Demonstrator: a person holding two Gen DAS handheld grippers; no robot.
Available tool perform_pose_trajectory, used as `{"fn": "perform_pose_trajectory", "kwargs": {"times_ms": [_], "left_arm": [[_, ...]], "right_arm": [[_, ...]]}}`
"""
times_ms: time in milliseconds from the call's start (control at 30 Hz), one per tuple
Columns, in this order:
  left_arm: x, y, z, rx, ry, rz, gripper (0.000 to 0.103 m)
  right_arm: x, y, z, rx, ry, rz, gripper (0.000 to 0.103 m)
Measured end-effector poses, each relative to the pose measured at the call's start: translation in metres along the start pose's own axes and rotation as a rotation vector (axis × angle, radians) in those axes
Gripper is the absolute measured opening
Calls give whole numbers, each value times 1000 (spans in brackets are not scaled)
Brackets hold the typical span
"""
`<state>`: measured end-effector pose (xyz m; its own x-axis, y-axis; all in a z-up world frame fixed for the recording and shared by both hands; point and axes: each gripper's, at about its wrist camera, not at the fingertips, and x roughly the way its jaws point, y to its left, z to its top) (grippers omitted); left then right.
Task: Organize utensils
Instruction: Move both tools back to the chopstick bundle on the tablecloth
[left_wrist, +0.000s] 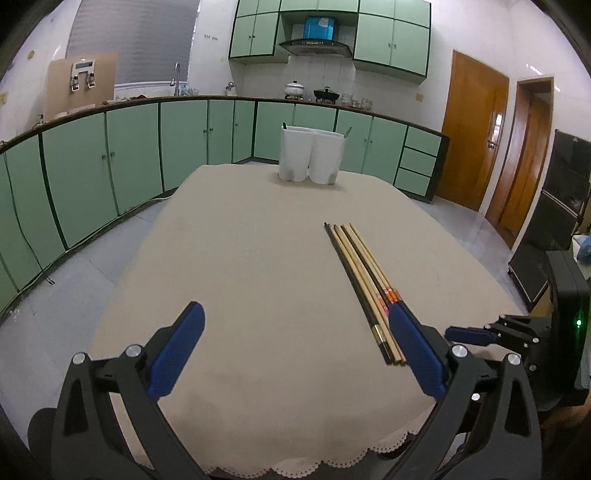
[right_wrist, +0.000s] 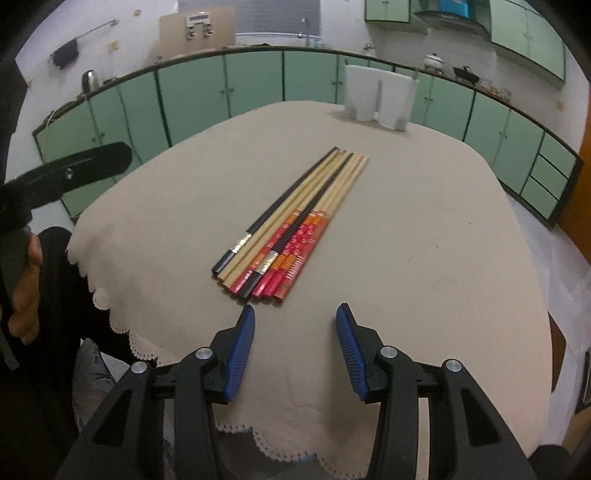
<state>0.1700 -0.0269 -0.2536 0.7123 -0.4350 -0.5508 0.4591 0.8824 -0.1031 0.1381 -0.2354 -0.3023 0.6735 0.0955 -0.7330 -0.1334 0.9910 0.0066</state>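
Observation:
A bundle of several chopsticks, black, pale wood and red-patterned, lies side by side on the beige tablecloth. It also shows in the left wrist view, right of centre. A white two-part utensil holder stands at the table's far edge; it also shows in the right wrist view. My left gripper is open and empty, low over the table, its right finger beside the chopsticks' near ends. My right gripper is open and empty, just short of the chopsticks' near ends; it also shows at the table's right edge in the left wrist view.
Green kitchen cabinets curve around behind the table. Wooden doors stand at the right. The tablecloth's lace edge hangs at the near side. The person's left hand and the left gripper's body are at the left of the right wrist view.

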Motion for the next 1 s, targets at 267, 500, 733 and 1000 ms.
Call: {"fn": "perform_pose_trajectory", "kwargs": {"times_ms": [267,500,733,1000], "left_arm": [[16,-13,-11,65,45,-19,97],[51,-44,-32,163,173,-49,97],[69,-51,-34,183,214,-20,97],[68,-31,-26,89,210,22,96]], "right_arm": [[6,-35,5,120,-22,-49,46],[-7,-58,-5,195,-28,-60,48],[-8,-60,-9,212,-30,-56,49],[-6,-59,-9,199,-28,-65,52]]}}
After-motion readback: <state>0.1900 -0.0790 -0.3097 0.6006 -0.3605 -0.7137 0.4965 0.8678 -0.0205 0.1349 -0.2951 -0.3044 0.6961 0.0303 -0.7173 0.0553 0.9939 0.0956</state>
